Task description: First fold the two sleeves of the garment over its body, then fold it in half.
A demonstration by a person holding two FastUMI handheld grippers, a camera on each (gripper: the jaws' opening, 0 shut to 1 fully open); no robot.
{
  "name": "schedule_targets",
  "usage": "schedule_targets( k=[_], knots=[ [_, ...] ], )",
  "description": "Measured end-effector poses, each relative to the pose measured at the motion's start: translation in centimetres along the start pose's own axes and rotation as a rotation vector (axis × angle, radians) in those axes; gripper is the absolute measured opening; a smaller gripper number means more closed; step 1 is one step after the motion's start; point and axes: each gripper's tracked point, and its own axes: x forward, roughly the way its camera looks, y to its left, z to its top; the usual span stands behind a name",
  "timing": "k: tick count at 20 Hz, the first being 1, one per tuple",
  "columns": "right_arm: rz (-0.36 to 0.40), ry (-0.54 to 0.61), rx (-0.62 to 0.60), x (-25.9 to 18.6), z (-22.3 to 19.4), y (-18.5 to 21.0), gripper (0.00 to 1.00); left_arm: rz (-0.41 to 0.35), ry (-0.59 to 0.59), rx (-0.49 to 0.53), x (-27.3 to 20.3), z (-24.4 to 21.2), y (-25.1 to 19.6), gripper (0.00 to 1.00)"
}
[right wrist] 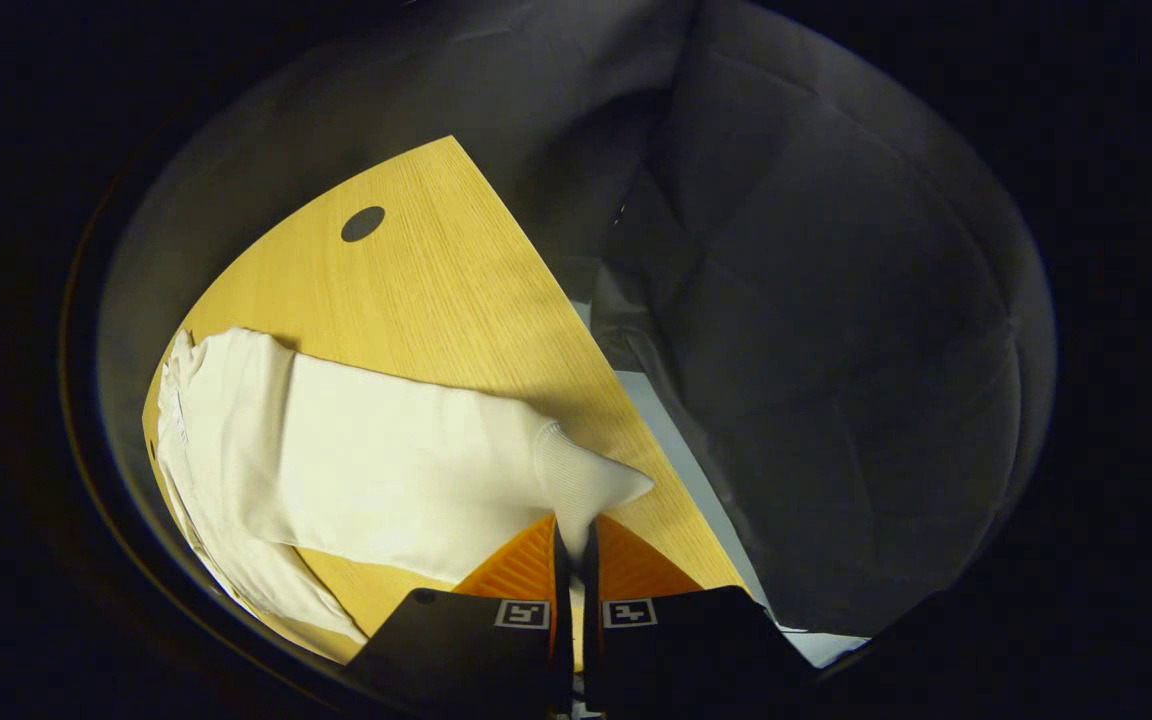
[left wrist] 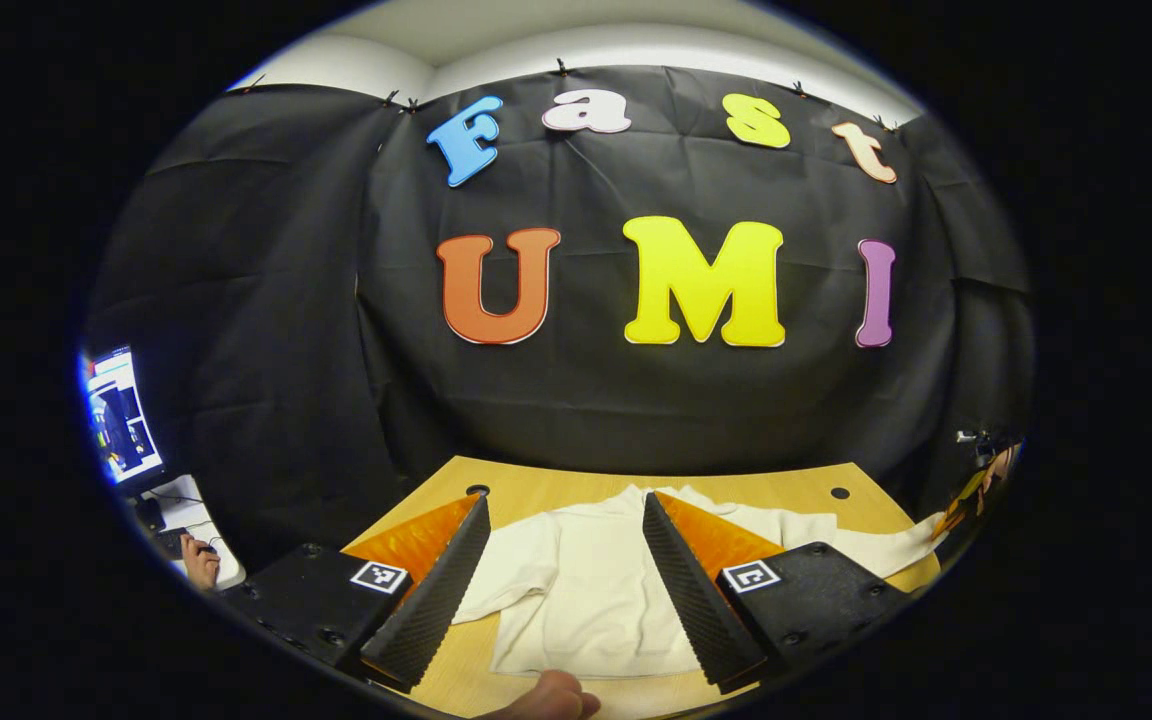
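Left gripper view, near to far: a bit of a person's hand shows at the bottom edge, just in front of the garment's near hem. The left gripper sits above it w/ jaws released, fingers spread wide apart, nothing between them but air; it appears to be held above the table, not touching the cloth. Between and beyond the fingers lies the garment, a cream long-sleeved top, spread flat on a light wood table. One sleeve lies bent in at the left side of the body. The other sleeve stretches out to the right, toward the table's edge, where the right gripper shows small and partly cut off, approx. at the cuff. Two dark round holes mark the table's far corners. Behind the table hangs black cloth, the booth wall. Far left, a lit monitor and a 2nd hand at a desk.

Right gripper view, near to far: the right gripper is clenched on the sleeve's ribbed cuff, both fingers pressed close w/ the cuff pinched between them. The sleeve runs away to the left over the table, still extended, not folded over the body. Garment body bunches at the far left. Black cloth beyond the table edge.
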Motion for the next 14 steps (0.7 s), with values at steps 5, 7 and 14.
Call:
schedule_targets(
  k=[5,7,14],
  knots=[
    [0.026,-0.067,0.015,-4.1,1.1,1.6,0.05,-0.064,-0.036,0.009,0.3,0.7,-0.6,0.98],
    [0.032,-0.102,0.0,-6.0,1.9,2.6,0.04,-0.087,-0.054,0.005,0.5,1.2,-0.5,0.98],
    [0.096,-0.207,-0.074,-13.7,4.0,9.9,0.04,-0.114,-0.076,-0.033,1.7,1.5,2.1,0.98]
  ],
)
